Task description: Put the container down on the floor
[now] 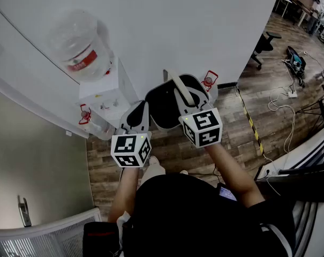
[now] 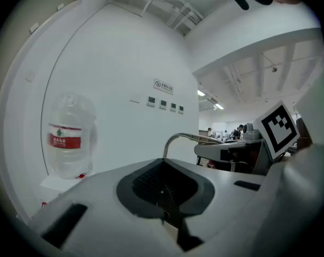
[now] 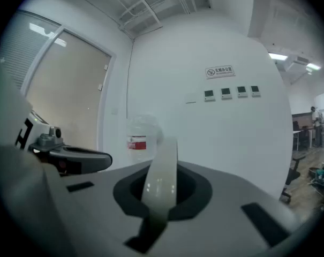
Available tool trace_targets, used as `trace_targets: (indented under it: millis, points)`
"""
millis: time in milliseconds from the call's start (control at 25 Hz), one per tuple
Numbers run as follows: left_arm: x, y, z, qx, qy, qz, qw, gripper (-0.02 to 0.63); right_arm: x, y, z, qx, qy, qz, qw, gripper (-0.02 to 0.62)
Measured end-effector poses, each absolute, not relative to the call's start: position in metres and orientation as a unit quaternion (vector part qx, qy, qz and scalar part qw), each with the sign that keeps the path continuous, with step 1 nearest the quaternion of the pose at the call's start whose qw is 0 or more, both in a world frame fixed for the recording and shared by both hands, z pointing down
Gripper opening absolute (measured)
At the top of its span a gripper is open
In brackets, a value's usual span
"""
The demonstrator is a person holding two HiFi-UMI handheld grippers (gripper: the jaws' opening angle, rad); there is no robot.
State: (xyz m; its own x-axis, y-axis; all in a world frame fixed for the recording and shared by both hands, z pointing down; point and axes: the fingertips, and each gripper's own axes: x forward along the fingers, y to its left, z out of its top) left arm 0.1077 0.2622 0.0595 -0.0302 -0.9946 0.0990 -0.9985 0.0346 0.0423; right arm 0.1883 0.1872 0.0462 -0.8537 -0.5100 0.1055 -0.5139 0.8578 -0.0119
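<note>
I hold a dark container (image 1: 163,108) with a pale strap handle (image 1: 182,90) above the wood floor, in front of a white wall. My right gripper (image 1: 191,98) is shut on the handle (image 3: 160,175), which runs up between its jaws. My left gripper (image 1: 137,114) grips the container's left rim; dark mesh wall (image 2: 160,190) sits between its jaws. From the left gripper view the handle (image 2: 176,139) arches toward the right gripper's marker cube (image 2: 279,127). The container's base is hidden.
A white water dispenser (image 1: 105,103) with a clear bottle (image 1: 81,47) stands at the wall, left of the container. Yellow-black tape (image 1: 250,125) runs along the floor at right. An office chair (image 1: 263,44) and cables (image 1: 282,98) lie further right.
</note>
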Motion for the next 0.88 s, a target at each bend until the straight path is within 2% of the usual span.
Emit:
trace_targets:
  millis: [880]
  points:
    - [0.124, 0.25, 0.054, 0.7, -0.712, 0.012, 0.055, 0.017, 0.202, 0.183, 0.047, 0.258, -0.964, 0.033, 0.053, 0.028]
